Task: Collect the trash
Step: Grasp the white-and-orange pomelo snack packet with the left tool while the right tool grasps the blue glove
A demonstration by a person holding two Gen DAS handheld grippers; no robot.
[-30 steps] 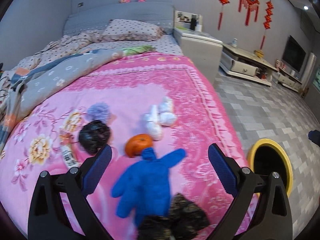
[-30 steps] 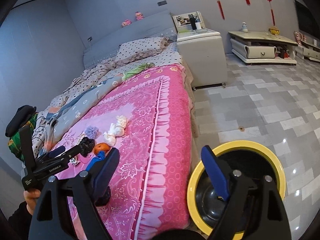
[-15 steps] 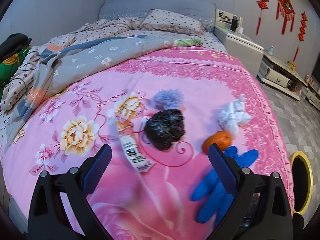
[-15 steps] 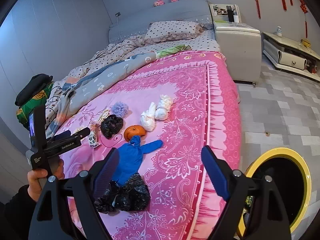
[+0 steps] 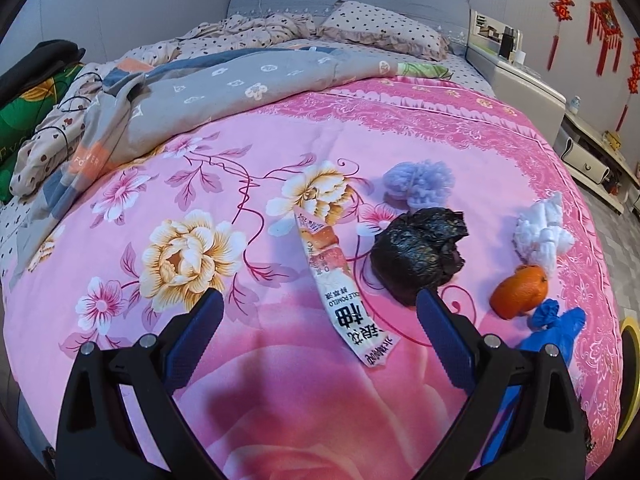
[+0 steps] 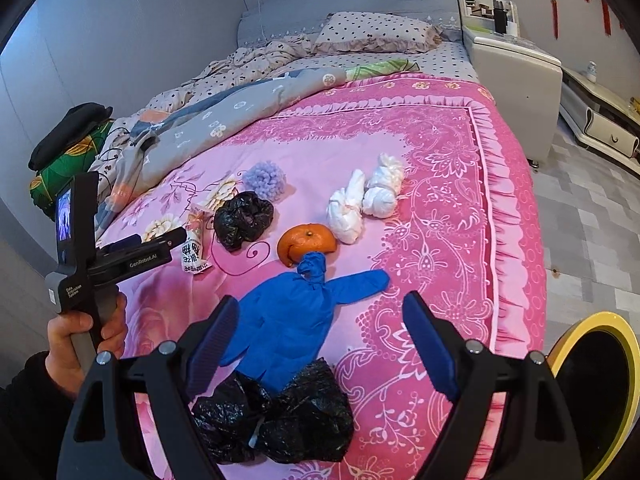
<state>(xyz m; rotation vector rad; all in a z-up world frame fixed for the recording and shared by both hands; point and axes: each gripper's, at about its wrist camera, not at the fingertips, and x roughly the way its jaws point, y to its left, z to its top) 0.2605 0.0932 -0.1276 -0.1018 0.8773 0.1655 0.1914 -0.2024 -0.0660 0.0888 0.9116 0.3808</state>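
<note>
Left wrist: both hand-held grippers (image 5: 318, 330) (image 6: 322, 338) released (empty) above pink bedspread (image 5: 280, 152) trash

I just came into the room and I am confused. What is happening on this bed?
A person holds a claw in each hand and is collecting trash from the pink bedspread. Both are open and empty: the left claw points at a snack wrapper, the right claw hangs above a blue glove. The yellow bin waits beside the bed.

Home bedroom: bed (image 6: 400, 128), pillow (image 6: 372, 32), nightstand (image 6: 516, 68).
</note>
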